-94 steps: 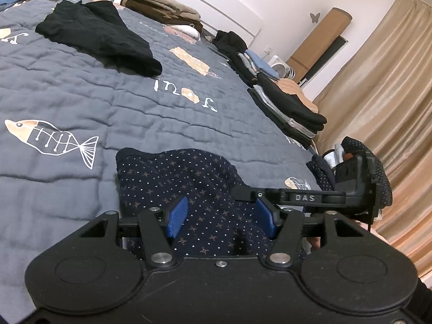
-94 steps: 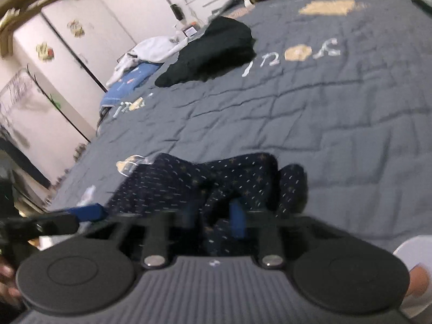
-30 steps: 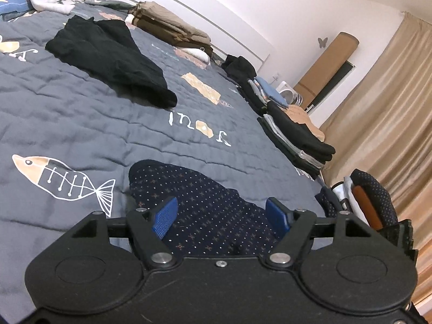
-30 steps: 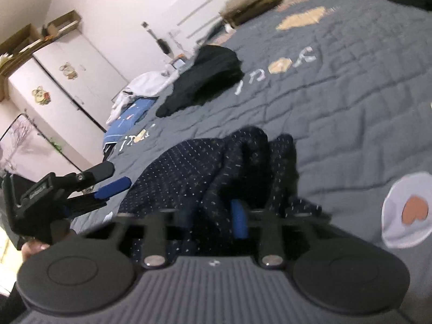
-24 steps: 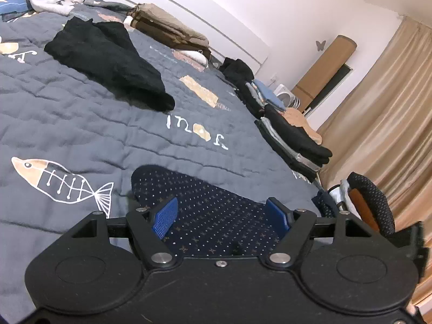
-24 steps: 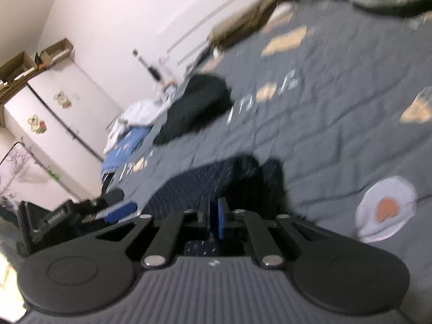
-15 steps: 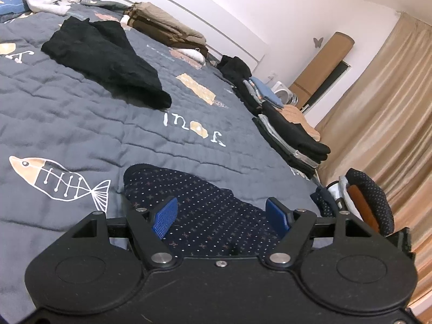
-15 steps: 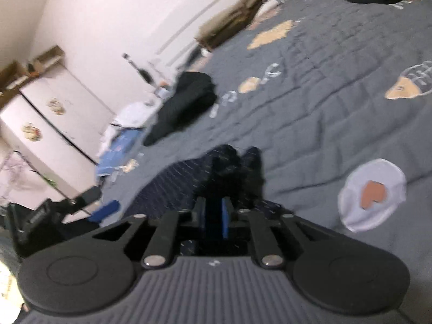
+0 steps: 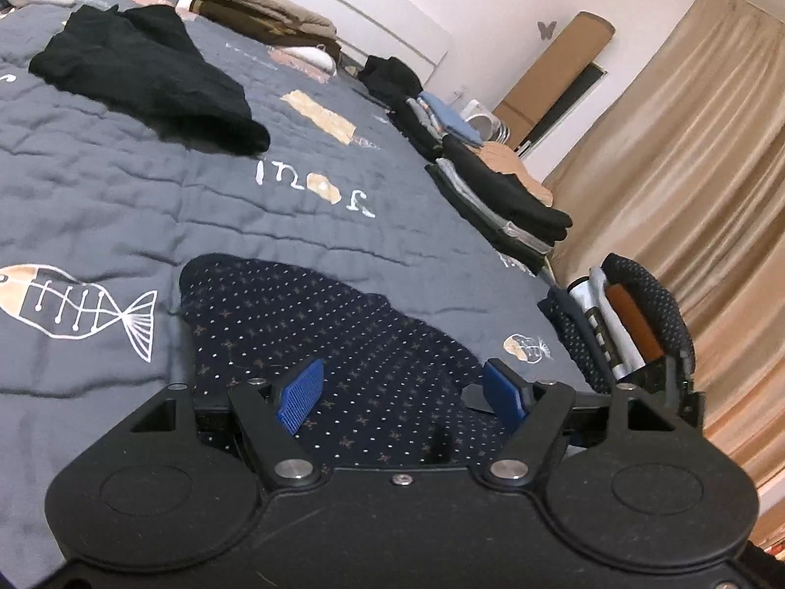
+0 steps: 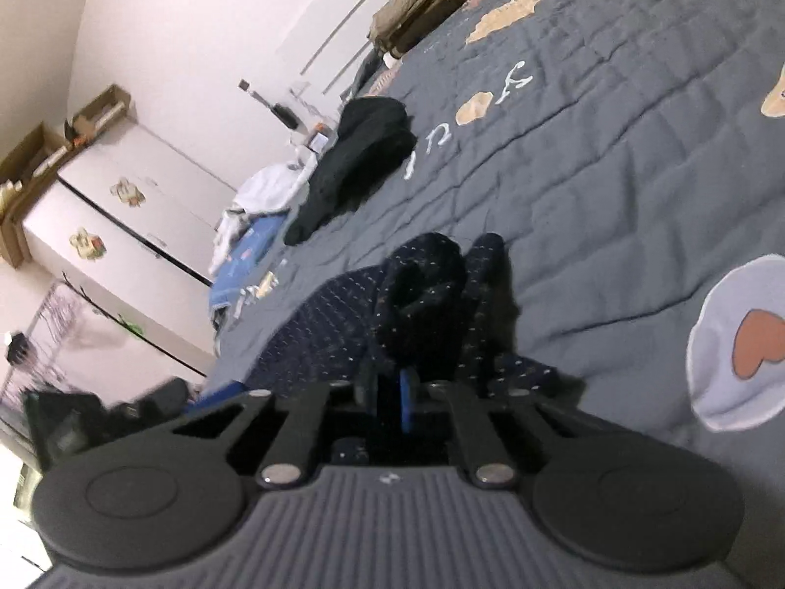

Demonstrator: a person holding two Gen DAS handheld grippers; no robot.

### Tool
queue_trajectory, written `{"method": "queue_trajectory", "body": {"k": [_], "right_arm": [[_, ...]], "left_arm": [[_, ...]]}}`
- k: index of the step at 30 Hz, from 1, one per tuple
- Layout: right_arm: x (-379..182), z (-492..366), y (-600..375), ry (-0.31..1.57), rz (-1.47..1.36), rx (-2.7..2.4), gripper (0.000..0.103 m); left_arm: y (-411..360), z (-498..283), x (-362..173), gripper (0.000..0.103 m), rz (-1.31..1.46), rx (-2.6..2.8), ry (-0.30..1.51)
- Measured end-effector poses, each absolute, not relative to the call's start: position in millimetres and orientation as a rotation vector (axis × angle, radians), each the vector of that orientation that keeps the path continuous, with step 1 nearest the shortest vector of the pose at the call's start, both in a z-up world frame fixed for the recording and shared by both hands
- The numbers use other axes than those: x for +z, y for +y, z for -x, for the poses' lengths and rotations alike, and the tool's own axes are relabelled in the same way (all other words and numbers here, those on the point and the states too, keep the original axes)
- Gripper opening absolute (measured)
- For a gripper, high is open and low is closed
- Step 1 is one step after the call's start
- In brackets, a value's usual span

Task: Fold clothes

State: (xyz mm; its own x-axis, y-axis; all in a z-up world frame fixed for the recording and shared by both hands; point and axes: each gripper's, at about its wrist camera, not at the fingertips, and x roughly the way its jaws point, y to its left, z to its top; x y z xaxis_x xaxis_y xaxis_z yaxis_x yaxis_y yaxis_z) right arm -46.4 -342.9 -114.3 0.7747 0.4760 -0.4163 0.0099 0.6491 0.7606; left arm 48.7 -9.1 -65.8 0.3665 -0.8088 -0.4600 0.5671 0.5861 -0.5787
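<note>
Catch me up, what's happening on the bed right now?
A person with a gripper in each hand is folding a navy dotted garment on the grey quilt. The right gripper has just been closing and is now shut on a bunched fold of that garment. The left gripper is open above the flat part, gripping nothing. Folded stacks line the far edge; a black garment lies unfolded beyond.

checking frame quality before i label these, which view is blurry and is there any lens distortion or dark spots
Left wrist view: sharp, evenly lit; fisheye bends the headboard and darkens the corners. Right wrist view: softer, with motion smear at lower left and on the dotted garment; the scene sits tilted, and the wardrobe looks washed out.
</note>
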Motion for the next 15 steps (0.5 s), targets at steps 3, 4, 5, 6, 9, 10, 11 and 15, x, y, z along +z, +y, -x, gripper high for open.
{"method": "queue_trajectory", "body": {"k": [3,4,5,6,9,10,11,15], "right_arm": [[-91.4,60.2,-343.6,0.587,-0.853,0.297,0.006],[-82.9,65.8,-344.1,0.563,-0.856,0.301,0.006],[-75.2,70.4,-343.5,0.559,-0.83,0.296,0.006],[-67.8,74.8,-343.0,0.555,-0.803,0.29,0.006],[-77.3,72.7,-339.6,0.59,-0.731,0.238,0.007],[-84.6,69.7,-337.7,0.601,-0.706,0.225,0.009],[-90.8,66.7,-338.7,0.595,-0.701,0.201,0.01],[-93.5,65.3,-348.6,0.584,-0.718,0.157,0.027]], "left_arm": [[-3.3,-50.7,-64.7,0.071,0.369,-0.895,0.782],[-1.6,-51.0,-63.7,0.071,0.374,-0.894,0.778],[-1.0,-51.2,-63.1,0.071,0.378,-0.895,0.777],[-0.8,-51.2,-62.7,0.071,0.381,-0.897,0.776],[-3.8,-49.7,-63.0,0.071,0.363,-0.895,0.782],[-4.0,-46.5,-61.8,0.071,0.351,-0.896,0.779],[-3.8,-42.4,-60.1,0.071,0.338,-0.897,0.775],[-1.6,-21.1,-50.9,0.071,0.276,-0.896,0.738]]}}
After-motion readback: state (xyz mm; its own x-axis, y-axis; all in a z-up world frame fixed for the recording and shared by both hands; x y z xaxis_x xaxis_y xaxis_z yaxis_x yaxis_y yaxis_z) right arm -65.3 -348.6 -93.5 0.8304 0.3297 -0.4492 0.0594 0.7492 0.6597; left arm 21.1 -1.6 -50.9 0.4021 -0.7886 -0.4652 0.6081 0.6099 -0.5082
